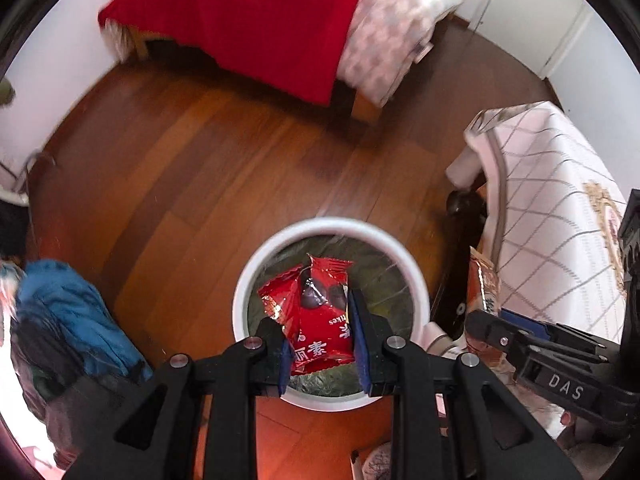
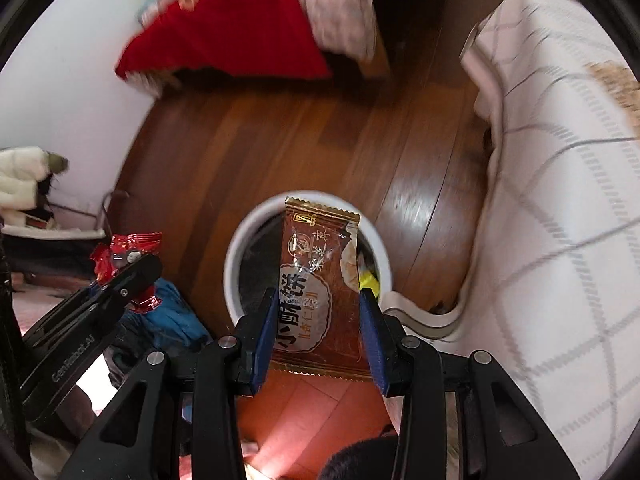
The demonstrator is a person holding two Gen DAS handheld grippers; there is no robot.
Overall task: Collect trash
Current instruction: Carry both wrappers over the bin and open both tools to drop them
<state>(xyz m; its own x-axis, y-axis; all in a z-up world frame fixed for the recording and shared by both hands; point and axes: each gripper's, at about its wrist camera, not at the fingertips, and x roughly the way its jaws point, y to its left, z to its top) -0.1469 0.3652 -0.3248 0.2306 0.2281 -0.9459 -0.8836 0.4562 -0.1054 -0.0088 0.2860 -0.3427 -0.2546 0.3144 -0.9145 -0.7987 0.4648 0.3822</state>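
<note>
My left gripper (image 1: pixel 320 344) is shut on a red snack wrapper (image 1: pixel 320 316) and holds it right above a round white trash bin (image 1: pixel 256 272) lined with a dark bag. My right gripper (image 2: pixel 320 328) is shut on a brown snack wrapper (image 2: pixel 316 280) and holds it above the same bin (image 2: pixel 236 256). The left gripper (image 2: pixel 132 280) with its red wrapper (image 2: pixel 128 246) also shows at the left of the right wrist view. The right gripper (image 1: pixel 480 320) with the brown wrapper (image 1: pixel 484 280) shows at the right of the left wrist view.
The bin stands on a brown wooden floor (image 1: pixel 200 160). A table with a white checked cloth (image 1: pixel 552 216) is close on the right. A bed with a red blanket (image 1: pixel 260 20) lies beyond. Blue clothing (image 1: pixel 68 312) is piled at the left.
</note>
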